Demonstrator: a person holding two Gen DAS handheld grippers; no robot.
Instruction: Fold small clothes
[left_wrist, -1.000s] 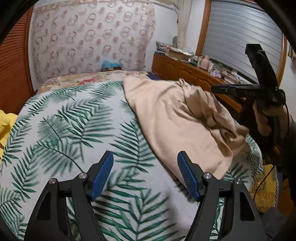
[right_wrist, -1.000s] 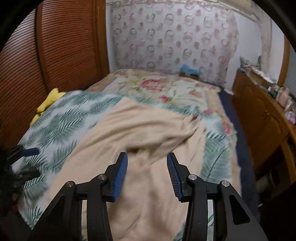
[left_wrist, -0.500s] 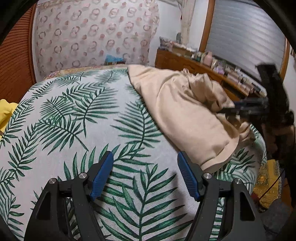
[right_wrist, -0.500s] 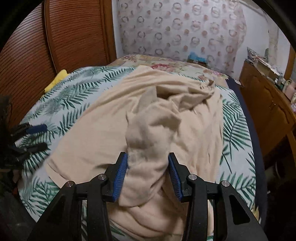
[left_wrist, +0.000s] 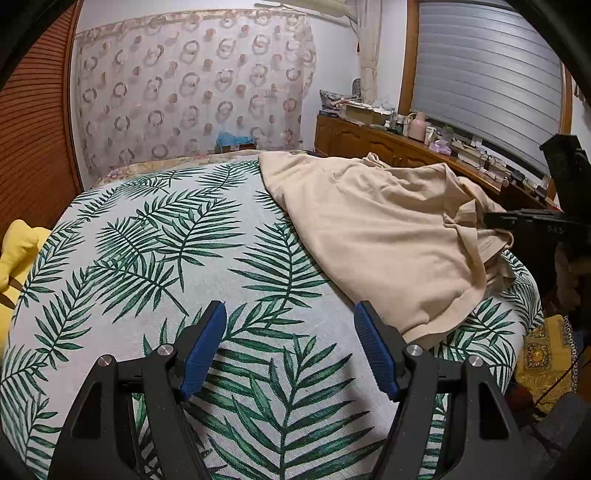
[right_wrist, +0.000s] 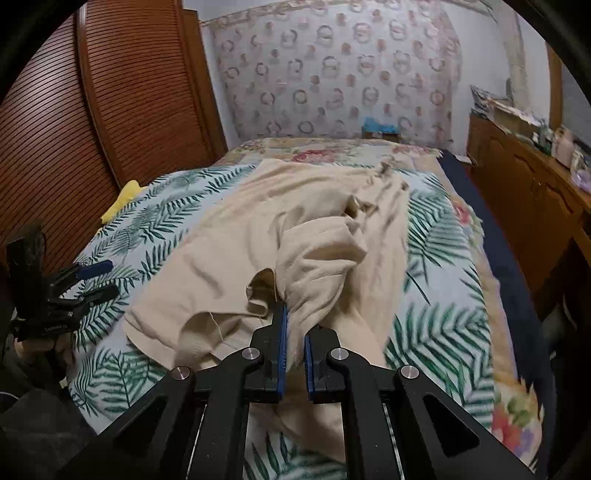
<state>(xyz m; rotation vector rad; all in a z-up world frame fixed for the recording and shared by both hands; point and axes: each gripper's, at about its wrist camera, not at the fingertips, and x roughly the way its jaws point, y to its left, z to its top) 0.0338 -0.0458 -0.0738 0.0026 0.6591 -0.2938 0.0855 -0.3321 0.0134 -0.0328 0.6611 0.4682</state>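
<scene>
A beige garment (left_wrist: 373, 229) lies crumpled on the right half of a palm-leaf bedspread (left_wrist: 159, 251). In the right wrist view the garment (right_wrist: 258, 229) spreads across the bed with a bunched fold near its front edge. My right gripper (right_wrist: 294, 325) is shut on that bunched fold and holds it raised; it also shows at the right edge of the left wrist view (left_wrist: 496, 218). My left gripper (left_wrist: 290, 343) is open and empty above bare bedspread, just left of the garment's near hem; it also shows at the left of the right wrist view (right_wrist: 98, 278).
A yellow cloth (left_wrist: 18, 251) lies at the bed's left edge beside a wooden slatted wardrobe (right_wrist: 110, 103). A wooden dresser (left_wrist: 399, 147) with clutter runs along the right wall. A floral sheet (right_wrist: 332, 151) covers the bed's far end.
My right gripper has closed on the bunched fold of the beige garment, which sat between its open jaws half a second ago. The left gripper has stayed open, shifting little.
</scene>
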